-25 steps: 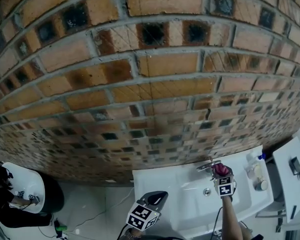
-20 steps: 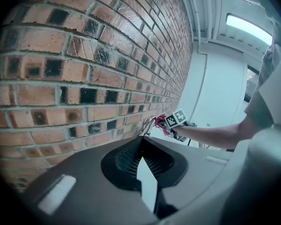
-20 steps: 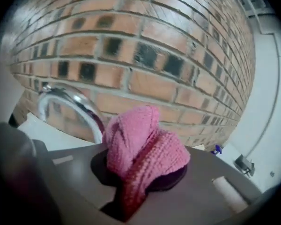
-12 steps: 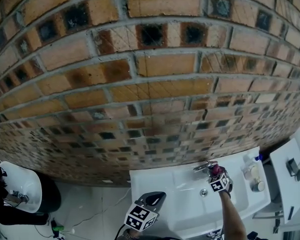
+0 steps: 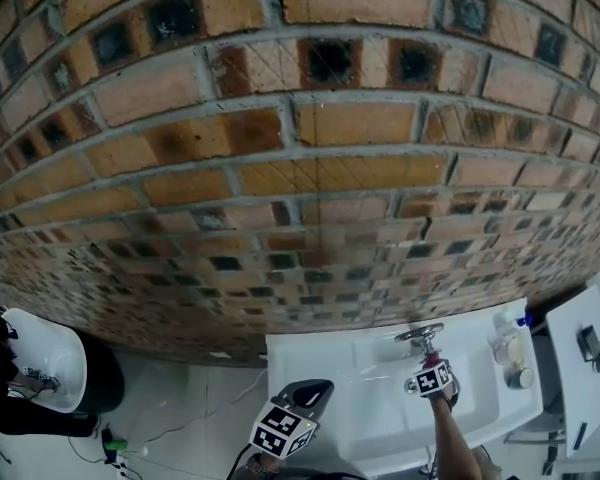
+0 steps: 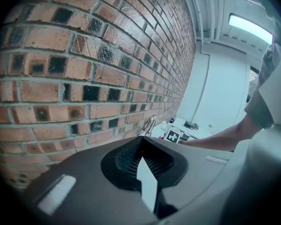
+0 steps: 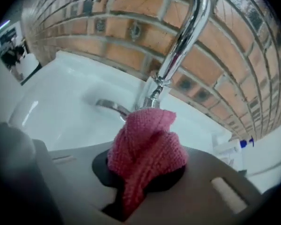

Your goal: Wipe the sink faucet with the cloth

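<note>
A pink knitted cloth (image 7: 147, 146) is bunched in my right gripper (image 7: 147, 172), which is shut on it. The cloth's top edge sits just in front of the base of the chrome faucet (image 7: 180, 41), whose curved spout rises above it; I cannot tell if they touch. The faucet's lever (image 7: 110, 107) sticks out to the left. In the head view the right gripper (image 5: 430, 366) is over the white sink (image 5: 370, 408), right below the faucet (image 5: 420, 334). My left gripper (image 5: 313, 395) hangs by the sink's front left corner, jaws shut with nothing in them (image 6: 141, 142).
A brick wall (image 5: 300, 148) rises behind the sink. A bottle with a blue cap (image 5: 507, 343) stands on the sink's right rim. A white counter (image 5: 580, 353) lies further right. A second white basin (image 5: 45, 368) and a person are at far left.
My right gripper with the cloth has slid from the faucet's right side to directly in front of it. The left gripper has stayed put.
</note>
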Available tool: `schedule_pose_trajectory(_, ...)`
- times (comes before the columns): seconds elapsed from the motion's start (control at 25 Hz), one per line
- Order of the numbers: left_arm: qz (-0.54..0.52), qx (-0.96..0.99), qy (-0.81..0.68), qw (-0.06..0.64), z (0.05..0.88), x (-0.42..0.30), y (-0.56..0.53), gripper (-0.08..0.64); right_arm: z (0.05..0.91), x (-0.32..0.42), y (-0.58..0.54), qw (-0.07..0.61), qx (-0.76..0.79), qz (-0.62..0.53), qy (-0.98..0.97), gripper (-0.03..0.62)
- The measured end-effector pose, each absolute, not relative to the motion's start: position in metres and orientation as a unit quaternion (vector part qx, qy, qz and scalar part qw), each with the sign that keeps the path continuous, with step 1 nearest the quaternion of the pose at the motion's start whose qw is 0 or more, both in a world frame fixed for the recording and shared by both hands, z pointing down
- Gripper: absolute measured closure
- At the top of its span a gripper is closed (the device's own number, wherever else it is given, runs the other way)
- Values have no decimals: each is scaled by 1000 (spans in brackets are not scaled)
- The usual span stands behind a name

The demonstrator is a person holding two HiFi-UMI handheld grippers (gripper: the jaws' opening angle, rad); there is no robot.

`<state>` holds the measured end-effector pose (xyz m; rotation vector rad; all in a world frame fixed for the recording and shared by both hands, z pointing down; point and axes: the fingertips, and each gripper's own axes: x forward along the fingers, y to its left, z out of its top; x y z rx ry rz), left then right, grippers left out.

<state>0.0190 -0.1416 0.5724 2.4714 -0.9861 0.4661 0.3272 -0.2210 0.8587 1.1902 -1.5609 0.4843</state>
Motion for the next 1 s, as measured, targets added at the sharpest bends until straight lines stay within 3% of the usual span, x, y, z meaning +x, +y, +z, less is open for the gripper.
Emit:
schedule_pose_trajectory(0.2,163,898,-345,219,570,32,-140,545,826,285,-193,445,452,368,-680,549)
schedule_pose_trajectory(0.36,162,902,-336,218,569,39,-141,545,761,290,-208,360,471,358,-721,549)
schedule_pose_trajectory(0.52,159,901,-342,213,565,32,-142,545,707,280,-261,267,522,277,-761,548)
schedule_pose_trajectory(0.88,148,889,-381,205,554,1,-133,545,703,238,-290,330,547,110,-762,548)
schedule_pose_trajectory(1.0,142,887,-388,206,553,-3,-128,545,714,223,-276,391,515,54,-761,551)
